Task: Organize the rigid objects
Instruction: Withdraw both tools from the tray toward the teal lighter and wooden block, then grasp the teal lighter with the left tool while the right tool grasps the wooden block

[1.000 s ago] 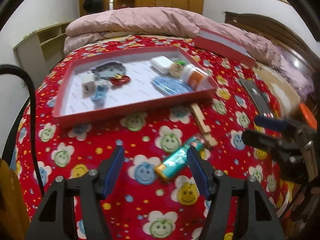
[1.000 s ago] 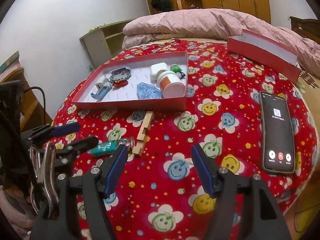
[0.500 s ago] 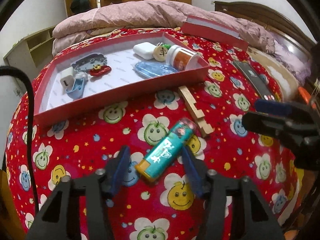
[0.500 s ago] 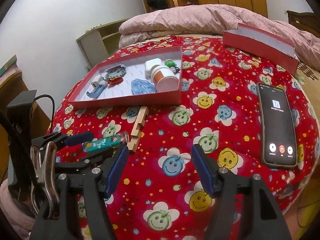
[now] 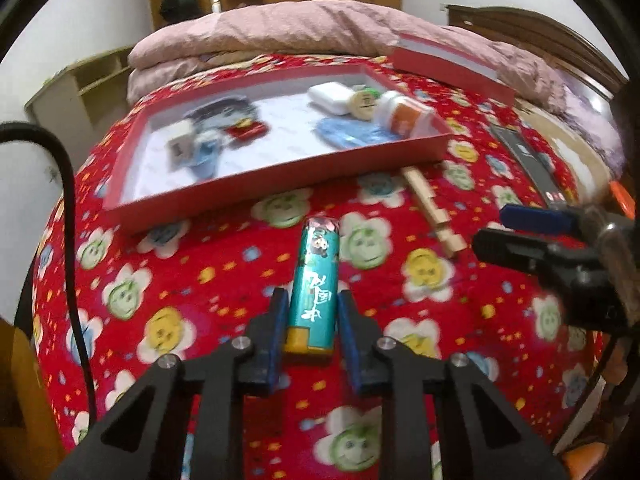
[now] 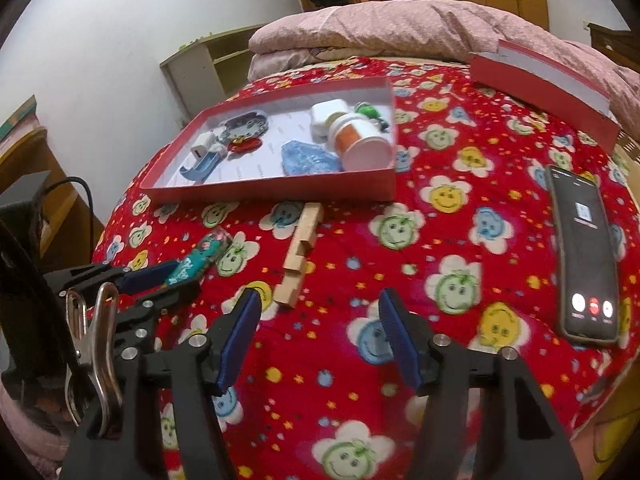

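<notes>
Lighter (image 5: 315, 285): our teal lighter lies lengthwise between the pads of our left gripper (image 5: 313, 312), its orange base nearest us and its silvery top pointing far, toward the red box (image 5: 276, 186).
Left gripper: narrowed onto the lighter's lower half, both blue pads against its sides; we judge the grip taken low so the long body points straight ahead for the carry.
Lighter's place: over the red flowered bedspread (image 5: 420, 304), near the box's front wall; whether it is lifted clear of the cloth we cannot tell.
Right gripper (image 6: 320, 330): jaws wide with nothing between them, hanging above the bedspread just near the wooden piece (image 6: 300, 254).
Wooden piece: lies loose on the cloth between the box and our right gripper, so we judge it the next thing to collect.
Red box: already holds a white bottle with an orange label (image 6: 360, 142), a white case (image 6: 328, 114), a blue packet (image 6: 306, 158) and other small items; bare floor at its middle leaves room.
Phone (image 6: 586, 256): far right on the bedspread, screen lit, well apart from both grippers.
Risk: the slim grip could let the lighter pivot as we carry it.
</notes>
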Demonstrator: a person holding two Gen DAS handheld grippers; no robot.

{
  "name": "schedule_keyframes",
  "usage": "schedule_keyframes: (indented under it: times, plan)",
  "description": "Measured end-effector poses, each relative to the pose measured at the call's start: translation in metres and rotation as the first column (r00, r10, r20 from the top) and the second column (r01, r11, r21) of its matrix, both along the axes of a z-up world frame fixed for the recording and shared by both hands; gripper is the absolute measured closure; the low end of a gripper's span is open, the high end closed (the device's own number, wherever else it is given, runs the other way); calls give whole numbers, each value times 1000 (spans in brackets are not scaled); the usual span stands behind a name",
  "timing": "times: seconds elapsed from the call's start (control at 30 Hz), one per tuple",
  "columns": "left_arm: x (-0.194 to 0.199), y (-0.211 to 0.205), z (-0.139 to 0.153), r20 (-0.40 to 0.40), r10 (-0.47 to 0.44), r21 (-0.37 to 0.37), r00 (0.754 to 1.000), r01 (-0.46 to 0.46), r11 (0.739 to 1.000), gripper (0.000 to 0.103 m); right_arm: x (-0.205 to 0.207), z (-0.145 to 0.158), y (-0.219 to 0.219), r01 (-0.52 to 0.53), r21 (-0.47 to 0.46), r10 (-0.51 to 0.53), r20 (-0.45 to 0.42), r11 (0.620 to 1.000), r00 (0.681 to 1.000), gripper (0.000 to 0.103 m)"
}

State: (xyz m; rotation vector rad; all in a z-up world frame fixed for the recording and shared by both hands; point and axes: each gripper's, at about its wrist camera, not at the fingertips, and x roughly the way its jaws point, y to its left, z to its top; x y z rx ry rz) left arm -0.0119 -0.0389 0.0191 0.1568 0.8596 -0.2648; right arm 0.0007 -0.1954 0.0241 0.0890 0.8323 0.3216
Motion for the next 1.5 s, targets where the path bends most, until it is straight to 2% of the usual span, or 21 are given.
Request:
schedule_keyframes:
  times: [0.07, 0.1, 0.13, 0.2, 0.3, 0.37, 0.47, 0.57, 0.63, 0.73, 0.8, 1.0, 1.13, 1.33, 1.5]
  plan:
    - [-1, 10, 1, -4, 19, -12, 1000, -19, 1000, 76, 4, -2, 8, -15, -11, 15, -2, 1000, 1000, 44]
    - [-1, 14, 2, -2, 29, -6, 1000, -29, 1000, 69, 6, -4, 11, -22, -18, 22, -2, 1000, 1000, 46]
    - [-1, 16, 2, 0, 37, 2, 999, -37, 999, 57, 9, -6, 16, -29, -30, 29, -3, 999, 1000, 50]
    - [-1, 23, 2, 11, 66, 24, 998, -67, 997, 45, 13, -9, 23, -35, -57, 35, -4, 998, 999, 55]
    - [1, 34, 0, 4, 105, 33, 994, -106, 994, 44, 16, -13, 31, -37, -118, 39, 17, 992, 999, 62]
    - [3, 41, 0, 3, 136, 31, 991, -136, 990, 41, 15, -13, 33, -43, -148, 47, 24, 988, 999, 81]
    - [5, 51, 1, 23, 181, 50, 983, -182, 982, 40, 10, -12, 34, -79, -166, 85, 27, 983, 996, 90]
    - [9, 62, 0, 38, 237, 73, 971, -239, 968, 40, 2, -11, 37, -144, -185, 152, 32, 972, 988, 90]
    - [12, 70, 0, 29, 262, 52, 965, -263, 963, 40, -3, -10, 38, -185, -193, 194, 29, 964, 981, 90]
    - [13, 80, 1, 8, 275, 12, 961, -275, 961, 40, -4, -8, 33, -178, -230, 191, 36, 957, 981, 90]
    - [12, 81, 2, 1, 257, -7, 967, -257, 966, 39, -4, -8, 30, -193, -253, 207, 27, 948, 978, 90]
    - [8, 72, 7, -16, 172, -109, 985, -173, 979, 19, 4, -6, 17, -147, -353, 172, 41, 924, 984, 85]
    - [14, 57, 6, -26, 123, -141, 992, -125, 982, 16, 11, -7, 14, -135, -383, 165, 47, 914, 985, 77]
    - [21, 34, -1, -12, 74, -86, 997, -75, 994, 13, 18, -9, 8, -110, -364, 131, 35, 925, 991, 73]
    - [27, 28, -5, 17, 82, -34, 996, -82, 996, 12, 12, -8, 1, -71, -301, 87, 40, 951, 995, 63]
